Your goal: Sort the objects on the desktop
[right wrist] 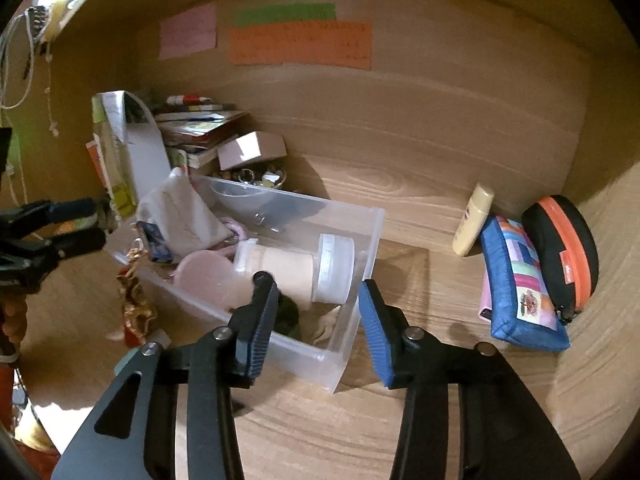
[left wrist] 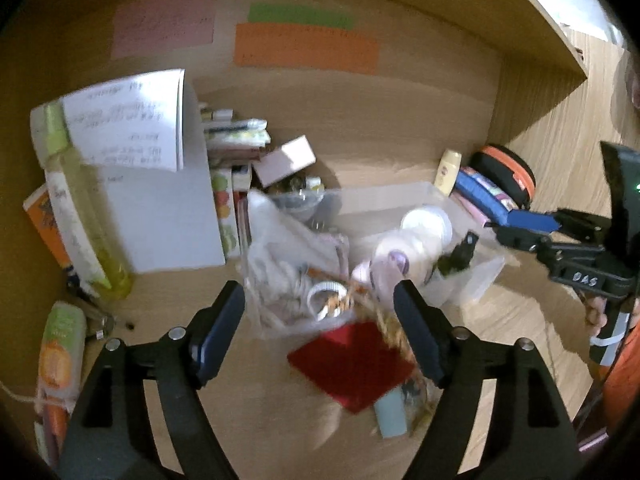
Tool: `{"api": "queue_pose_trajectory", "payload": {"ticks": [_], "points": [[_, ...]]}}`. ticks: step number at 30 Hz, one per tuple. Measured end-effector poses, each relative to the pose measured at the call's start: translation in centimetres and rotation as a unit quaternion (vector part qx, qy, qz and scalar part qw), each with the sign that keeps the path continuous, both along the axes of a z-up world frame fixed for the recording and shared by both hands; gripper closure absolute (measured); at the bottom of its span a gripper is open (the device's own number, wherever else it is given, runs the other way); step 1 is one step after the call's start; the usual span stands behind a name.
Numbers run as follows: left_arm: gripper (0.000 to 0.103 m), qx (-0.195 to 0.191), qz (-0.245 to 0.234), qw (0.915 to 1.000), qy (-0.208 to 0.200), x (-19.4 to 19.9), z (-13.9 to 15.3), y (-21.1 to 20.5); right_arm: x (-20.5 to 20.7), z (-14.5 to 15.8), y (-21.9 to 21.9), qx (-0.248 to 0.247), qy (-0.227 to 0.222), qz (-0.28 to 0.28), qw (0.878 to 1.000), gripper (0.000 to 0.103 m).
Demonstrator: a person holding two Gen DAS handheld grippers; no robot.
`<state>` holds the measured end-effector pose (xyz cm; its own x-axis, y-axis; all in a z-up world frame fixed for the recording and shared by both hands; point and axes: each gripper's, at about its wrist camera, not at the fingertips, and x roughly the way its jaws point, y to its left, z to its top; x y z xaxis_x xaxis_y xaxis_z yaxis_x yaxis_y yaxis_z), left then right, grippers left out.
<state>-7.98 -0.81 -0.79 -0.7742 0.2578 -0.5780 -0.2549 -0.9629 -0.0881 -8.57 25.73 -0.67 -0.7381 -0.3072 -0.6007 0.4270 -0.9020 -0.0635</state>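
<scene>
A clear plastic bin [right wrist: 360,240] sits on the wooden desk and holds a white-capped jar [right wrist: 296,268], a pink round lid [right wrist: 204,276] and a cloth pouch [right wrist: 180,216]. My right gripper [right wrist: 318,304] is open, its jaws astride the bin's near right corner. My left gripper [left wrist: 320,304] is open above a red square packet [left wrist: 352,364], a clear bag of cords [left wrist: 288,272] and a gold tassel [left wrist: 380,316]. The bin also shows in the left wrist view [left wrist: 472,280]. The left gripper shows at the left edge of the right wrist view [right wrist: 96,224].
A blue patchwork pouch [right wrist: 520,284], a black and orange case [right wrist: 564,252] and a cream tube [right wrist: 472,224] lie at the right. A book stack [left wrist: 236,140], white paper [left wrist: 160,208], a green bottle [left wrist: 72,200] and a small pink box [left wrist: 286,160] crowd the left.
</scene>
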Motion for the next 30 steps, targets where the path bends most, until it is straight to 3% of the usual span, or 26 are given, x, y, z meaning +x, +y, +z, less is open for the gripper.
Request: {"api": "queue_pose_trajectory", "payload": {"ticks": [10, 21, 27, 30], "points": [[0.02, 0.019, -0.012, 0.9974, -0.068, 2.3, -3.5, 1.2, 3.7, -2.0, 0.0, 0.013, -0.004, 0.02, 1.0, 0.055], [0.019, 0.026, -0.02, 0.992, -0.122, 2.5, -6.2, 4.0, 4.7, -6.4, -1.4, 0.04, -0.062, 0.072, 0.995, 0.055], [0.019, 0.031, -0.019, 0.9909, -0.129, 1.2, -6.3, 5.0, 4.1, -7.9, -2.2, 0.04, -0.095, 0.098, 0.99, 0.055], [0.019, 0.046, -0.013, 0.989, -0.14, 0.1, -6.4, 5.0, 3.9, -8.1, -2.6, 0.048, -0.097, 0.107, 0.988, 0.063]]}}
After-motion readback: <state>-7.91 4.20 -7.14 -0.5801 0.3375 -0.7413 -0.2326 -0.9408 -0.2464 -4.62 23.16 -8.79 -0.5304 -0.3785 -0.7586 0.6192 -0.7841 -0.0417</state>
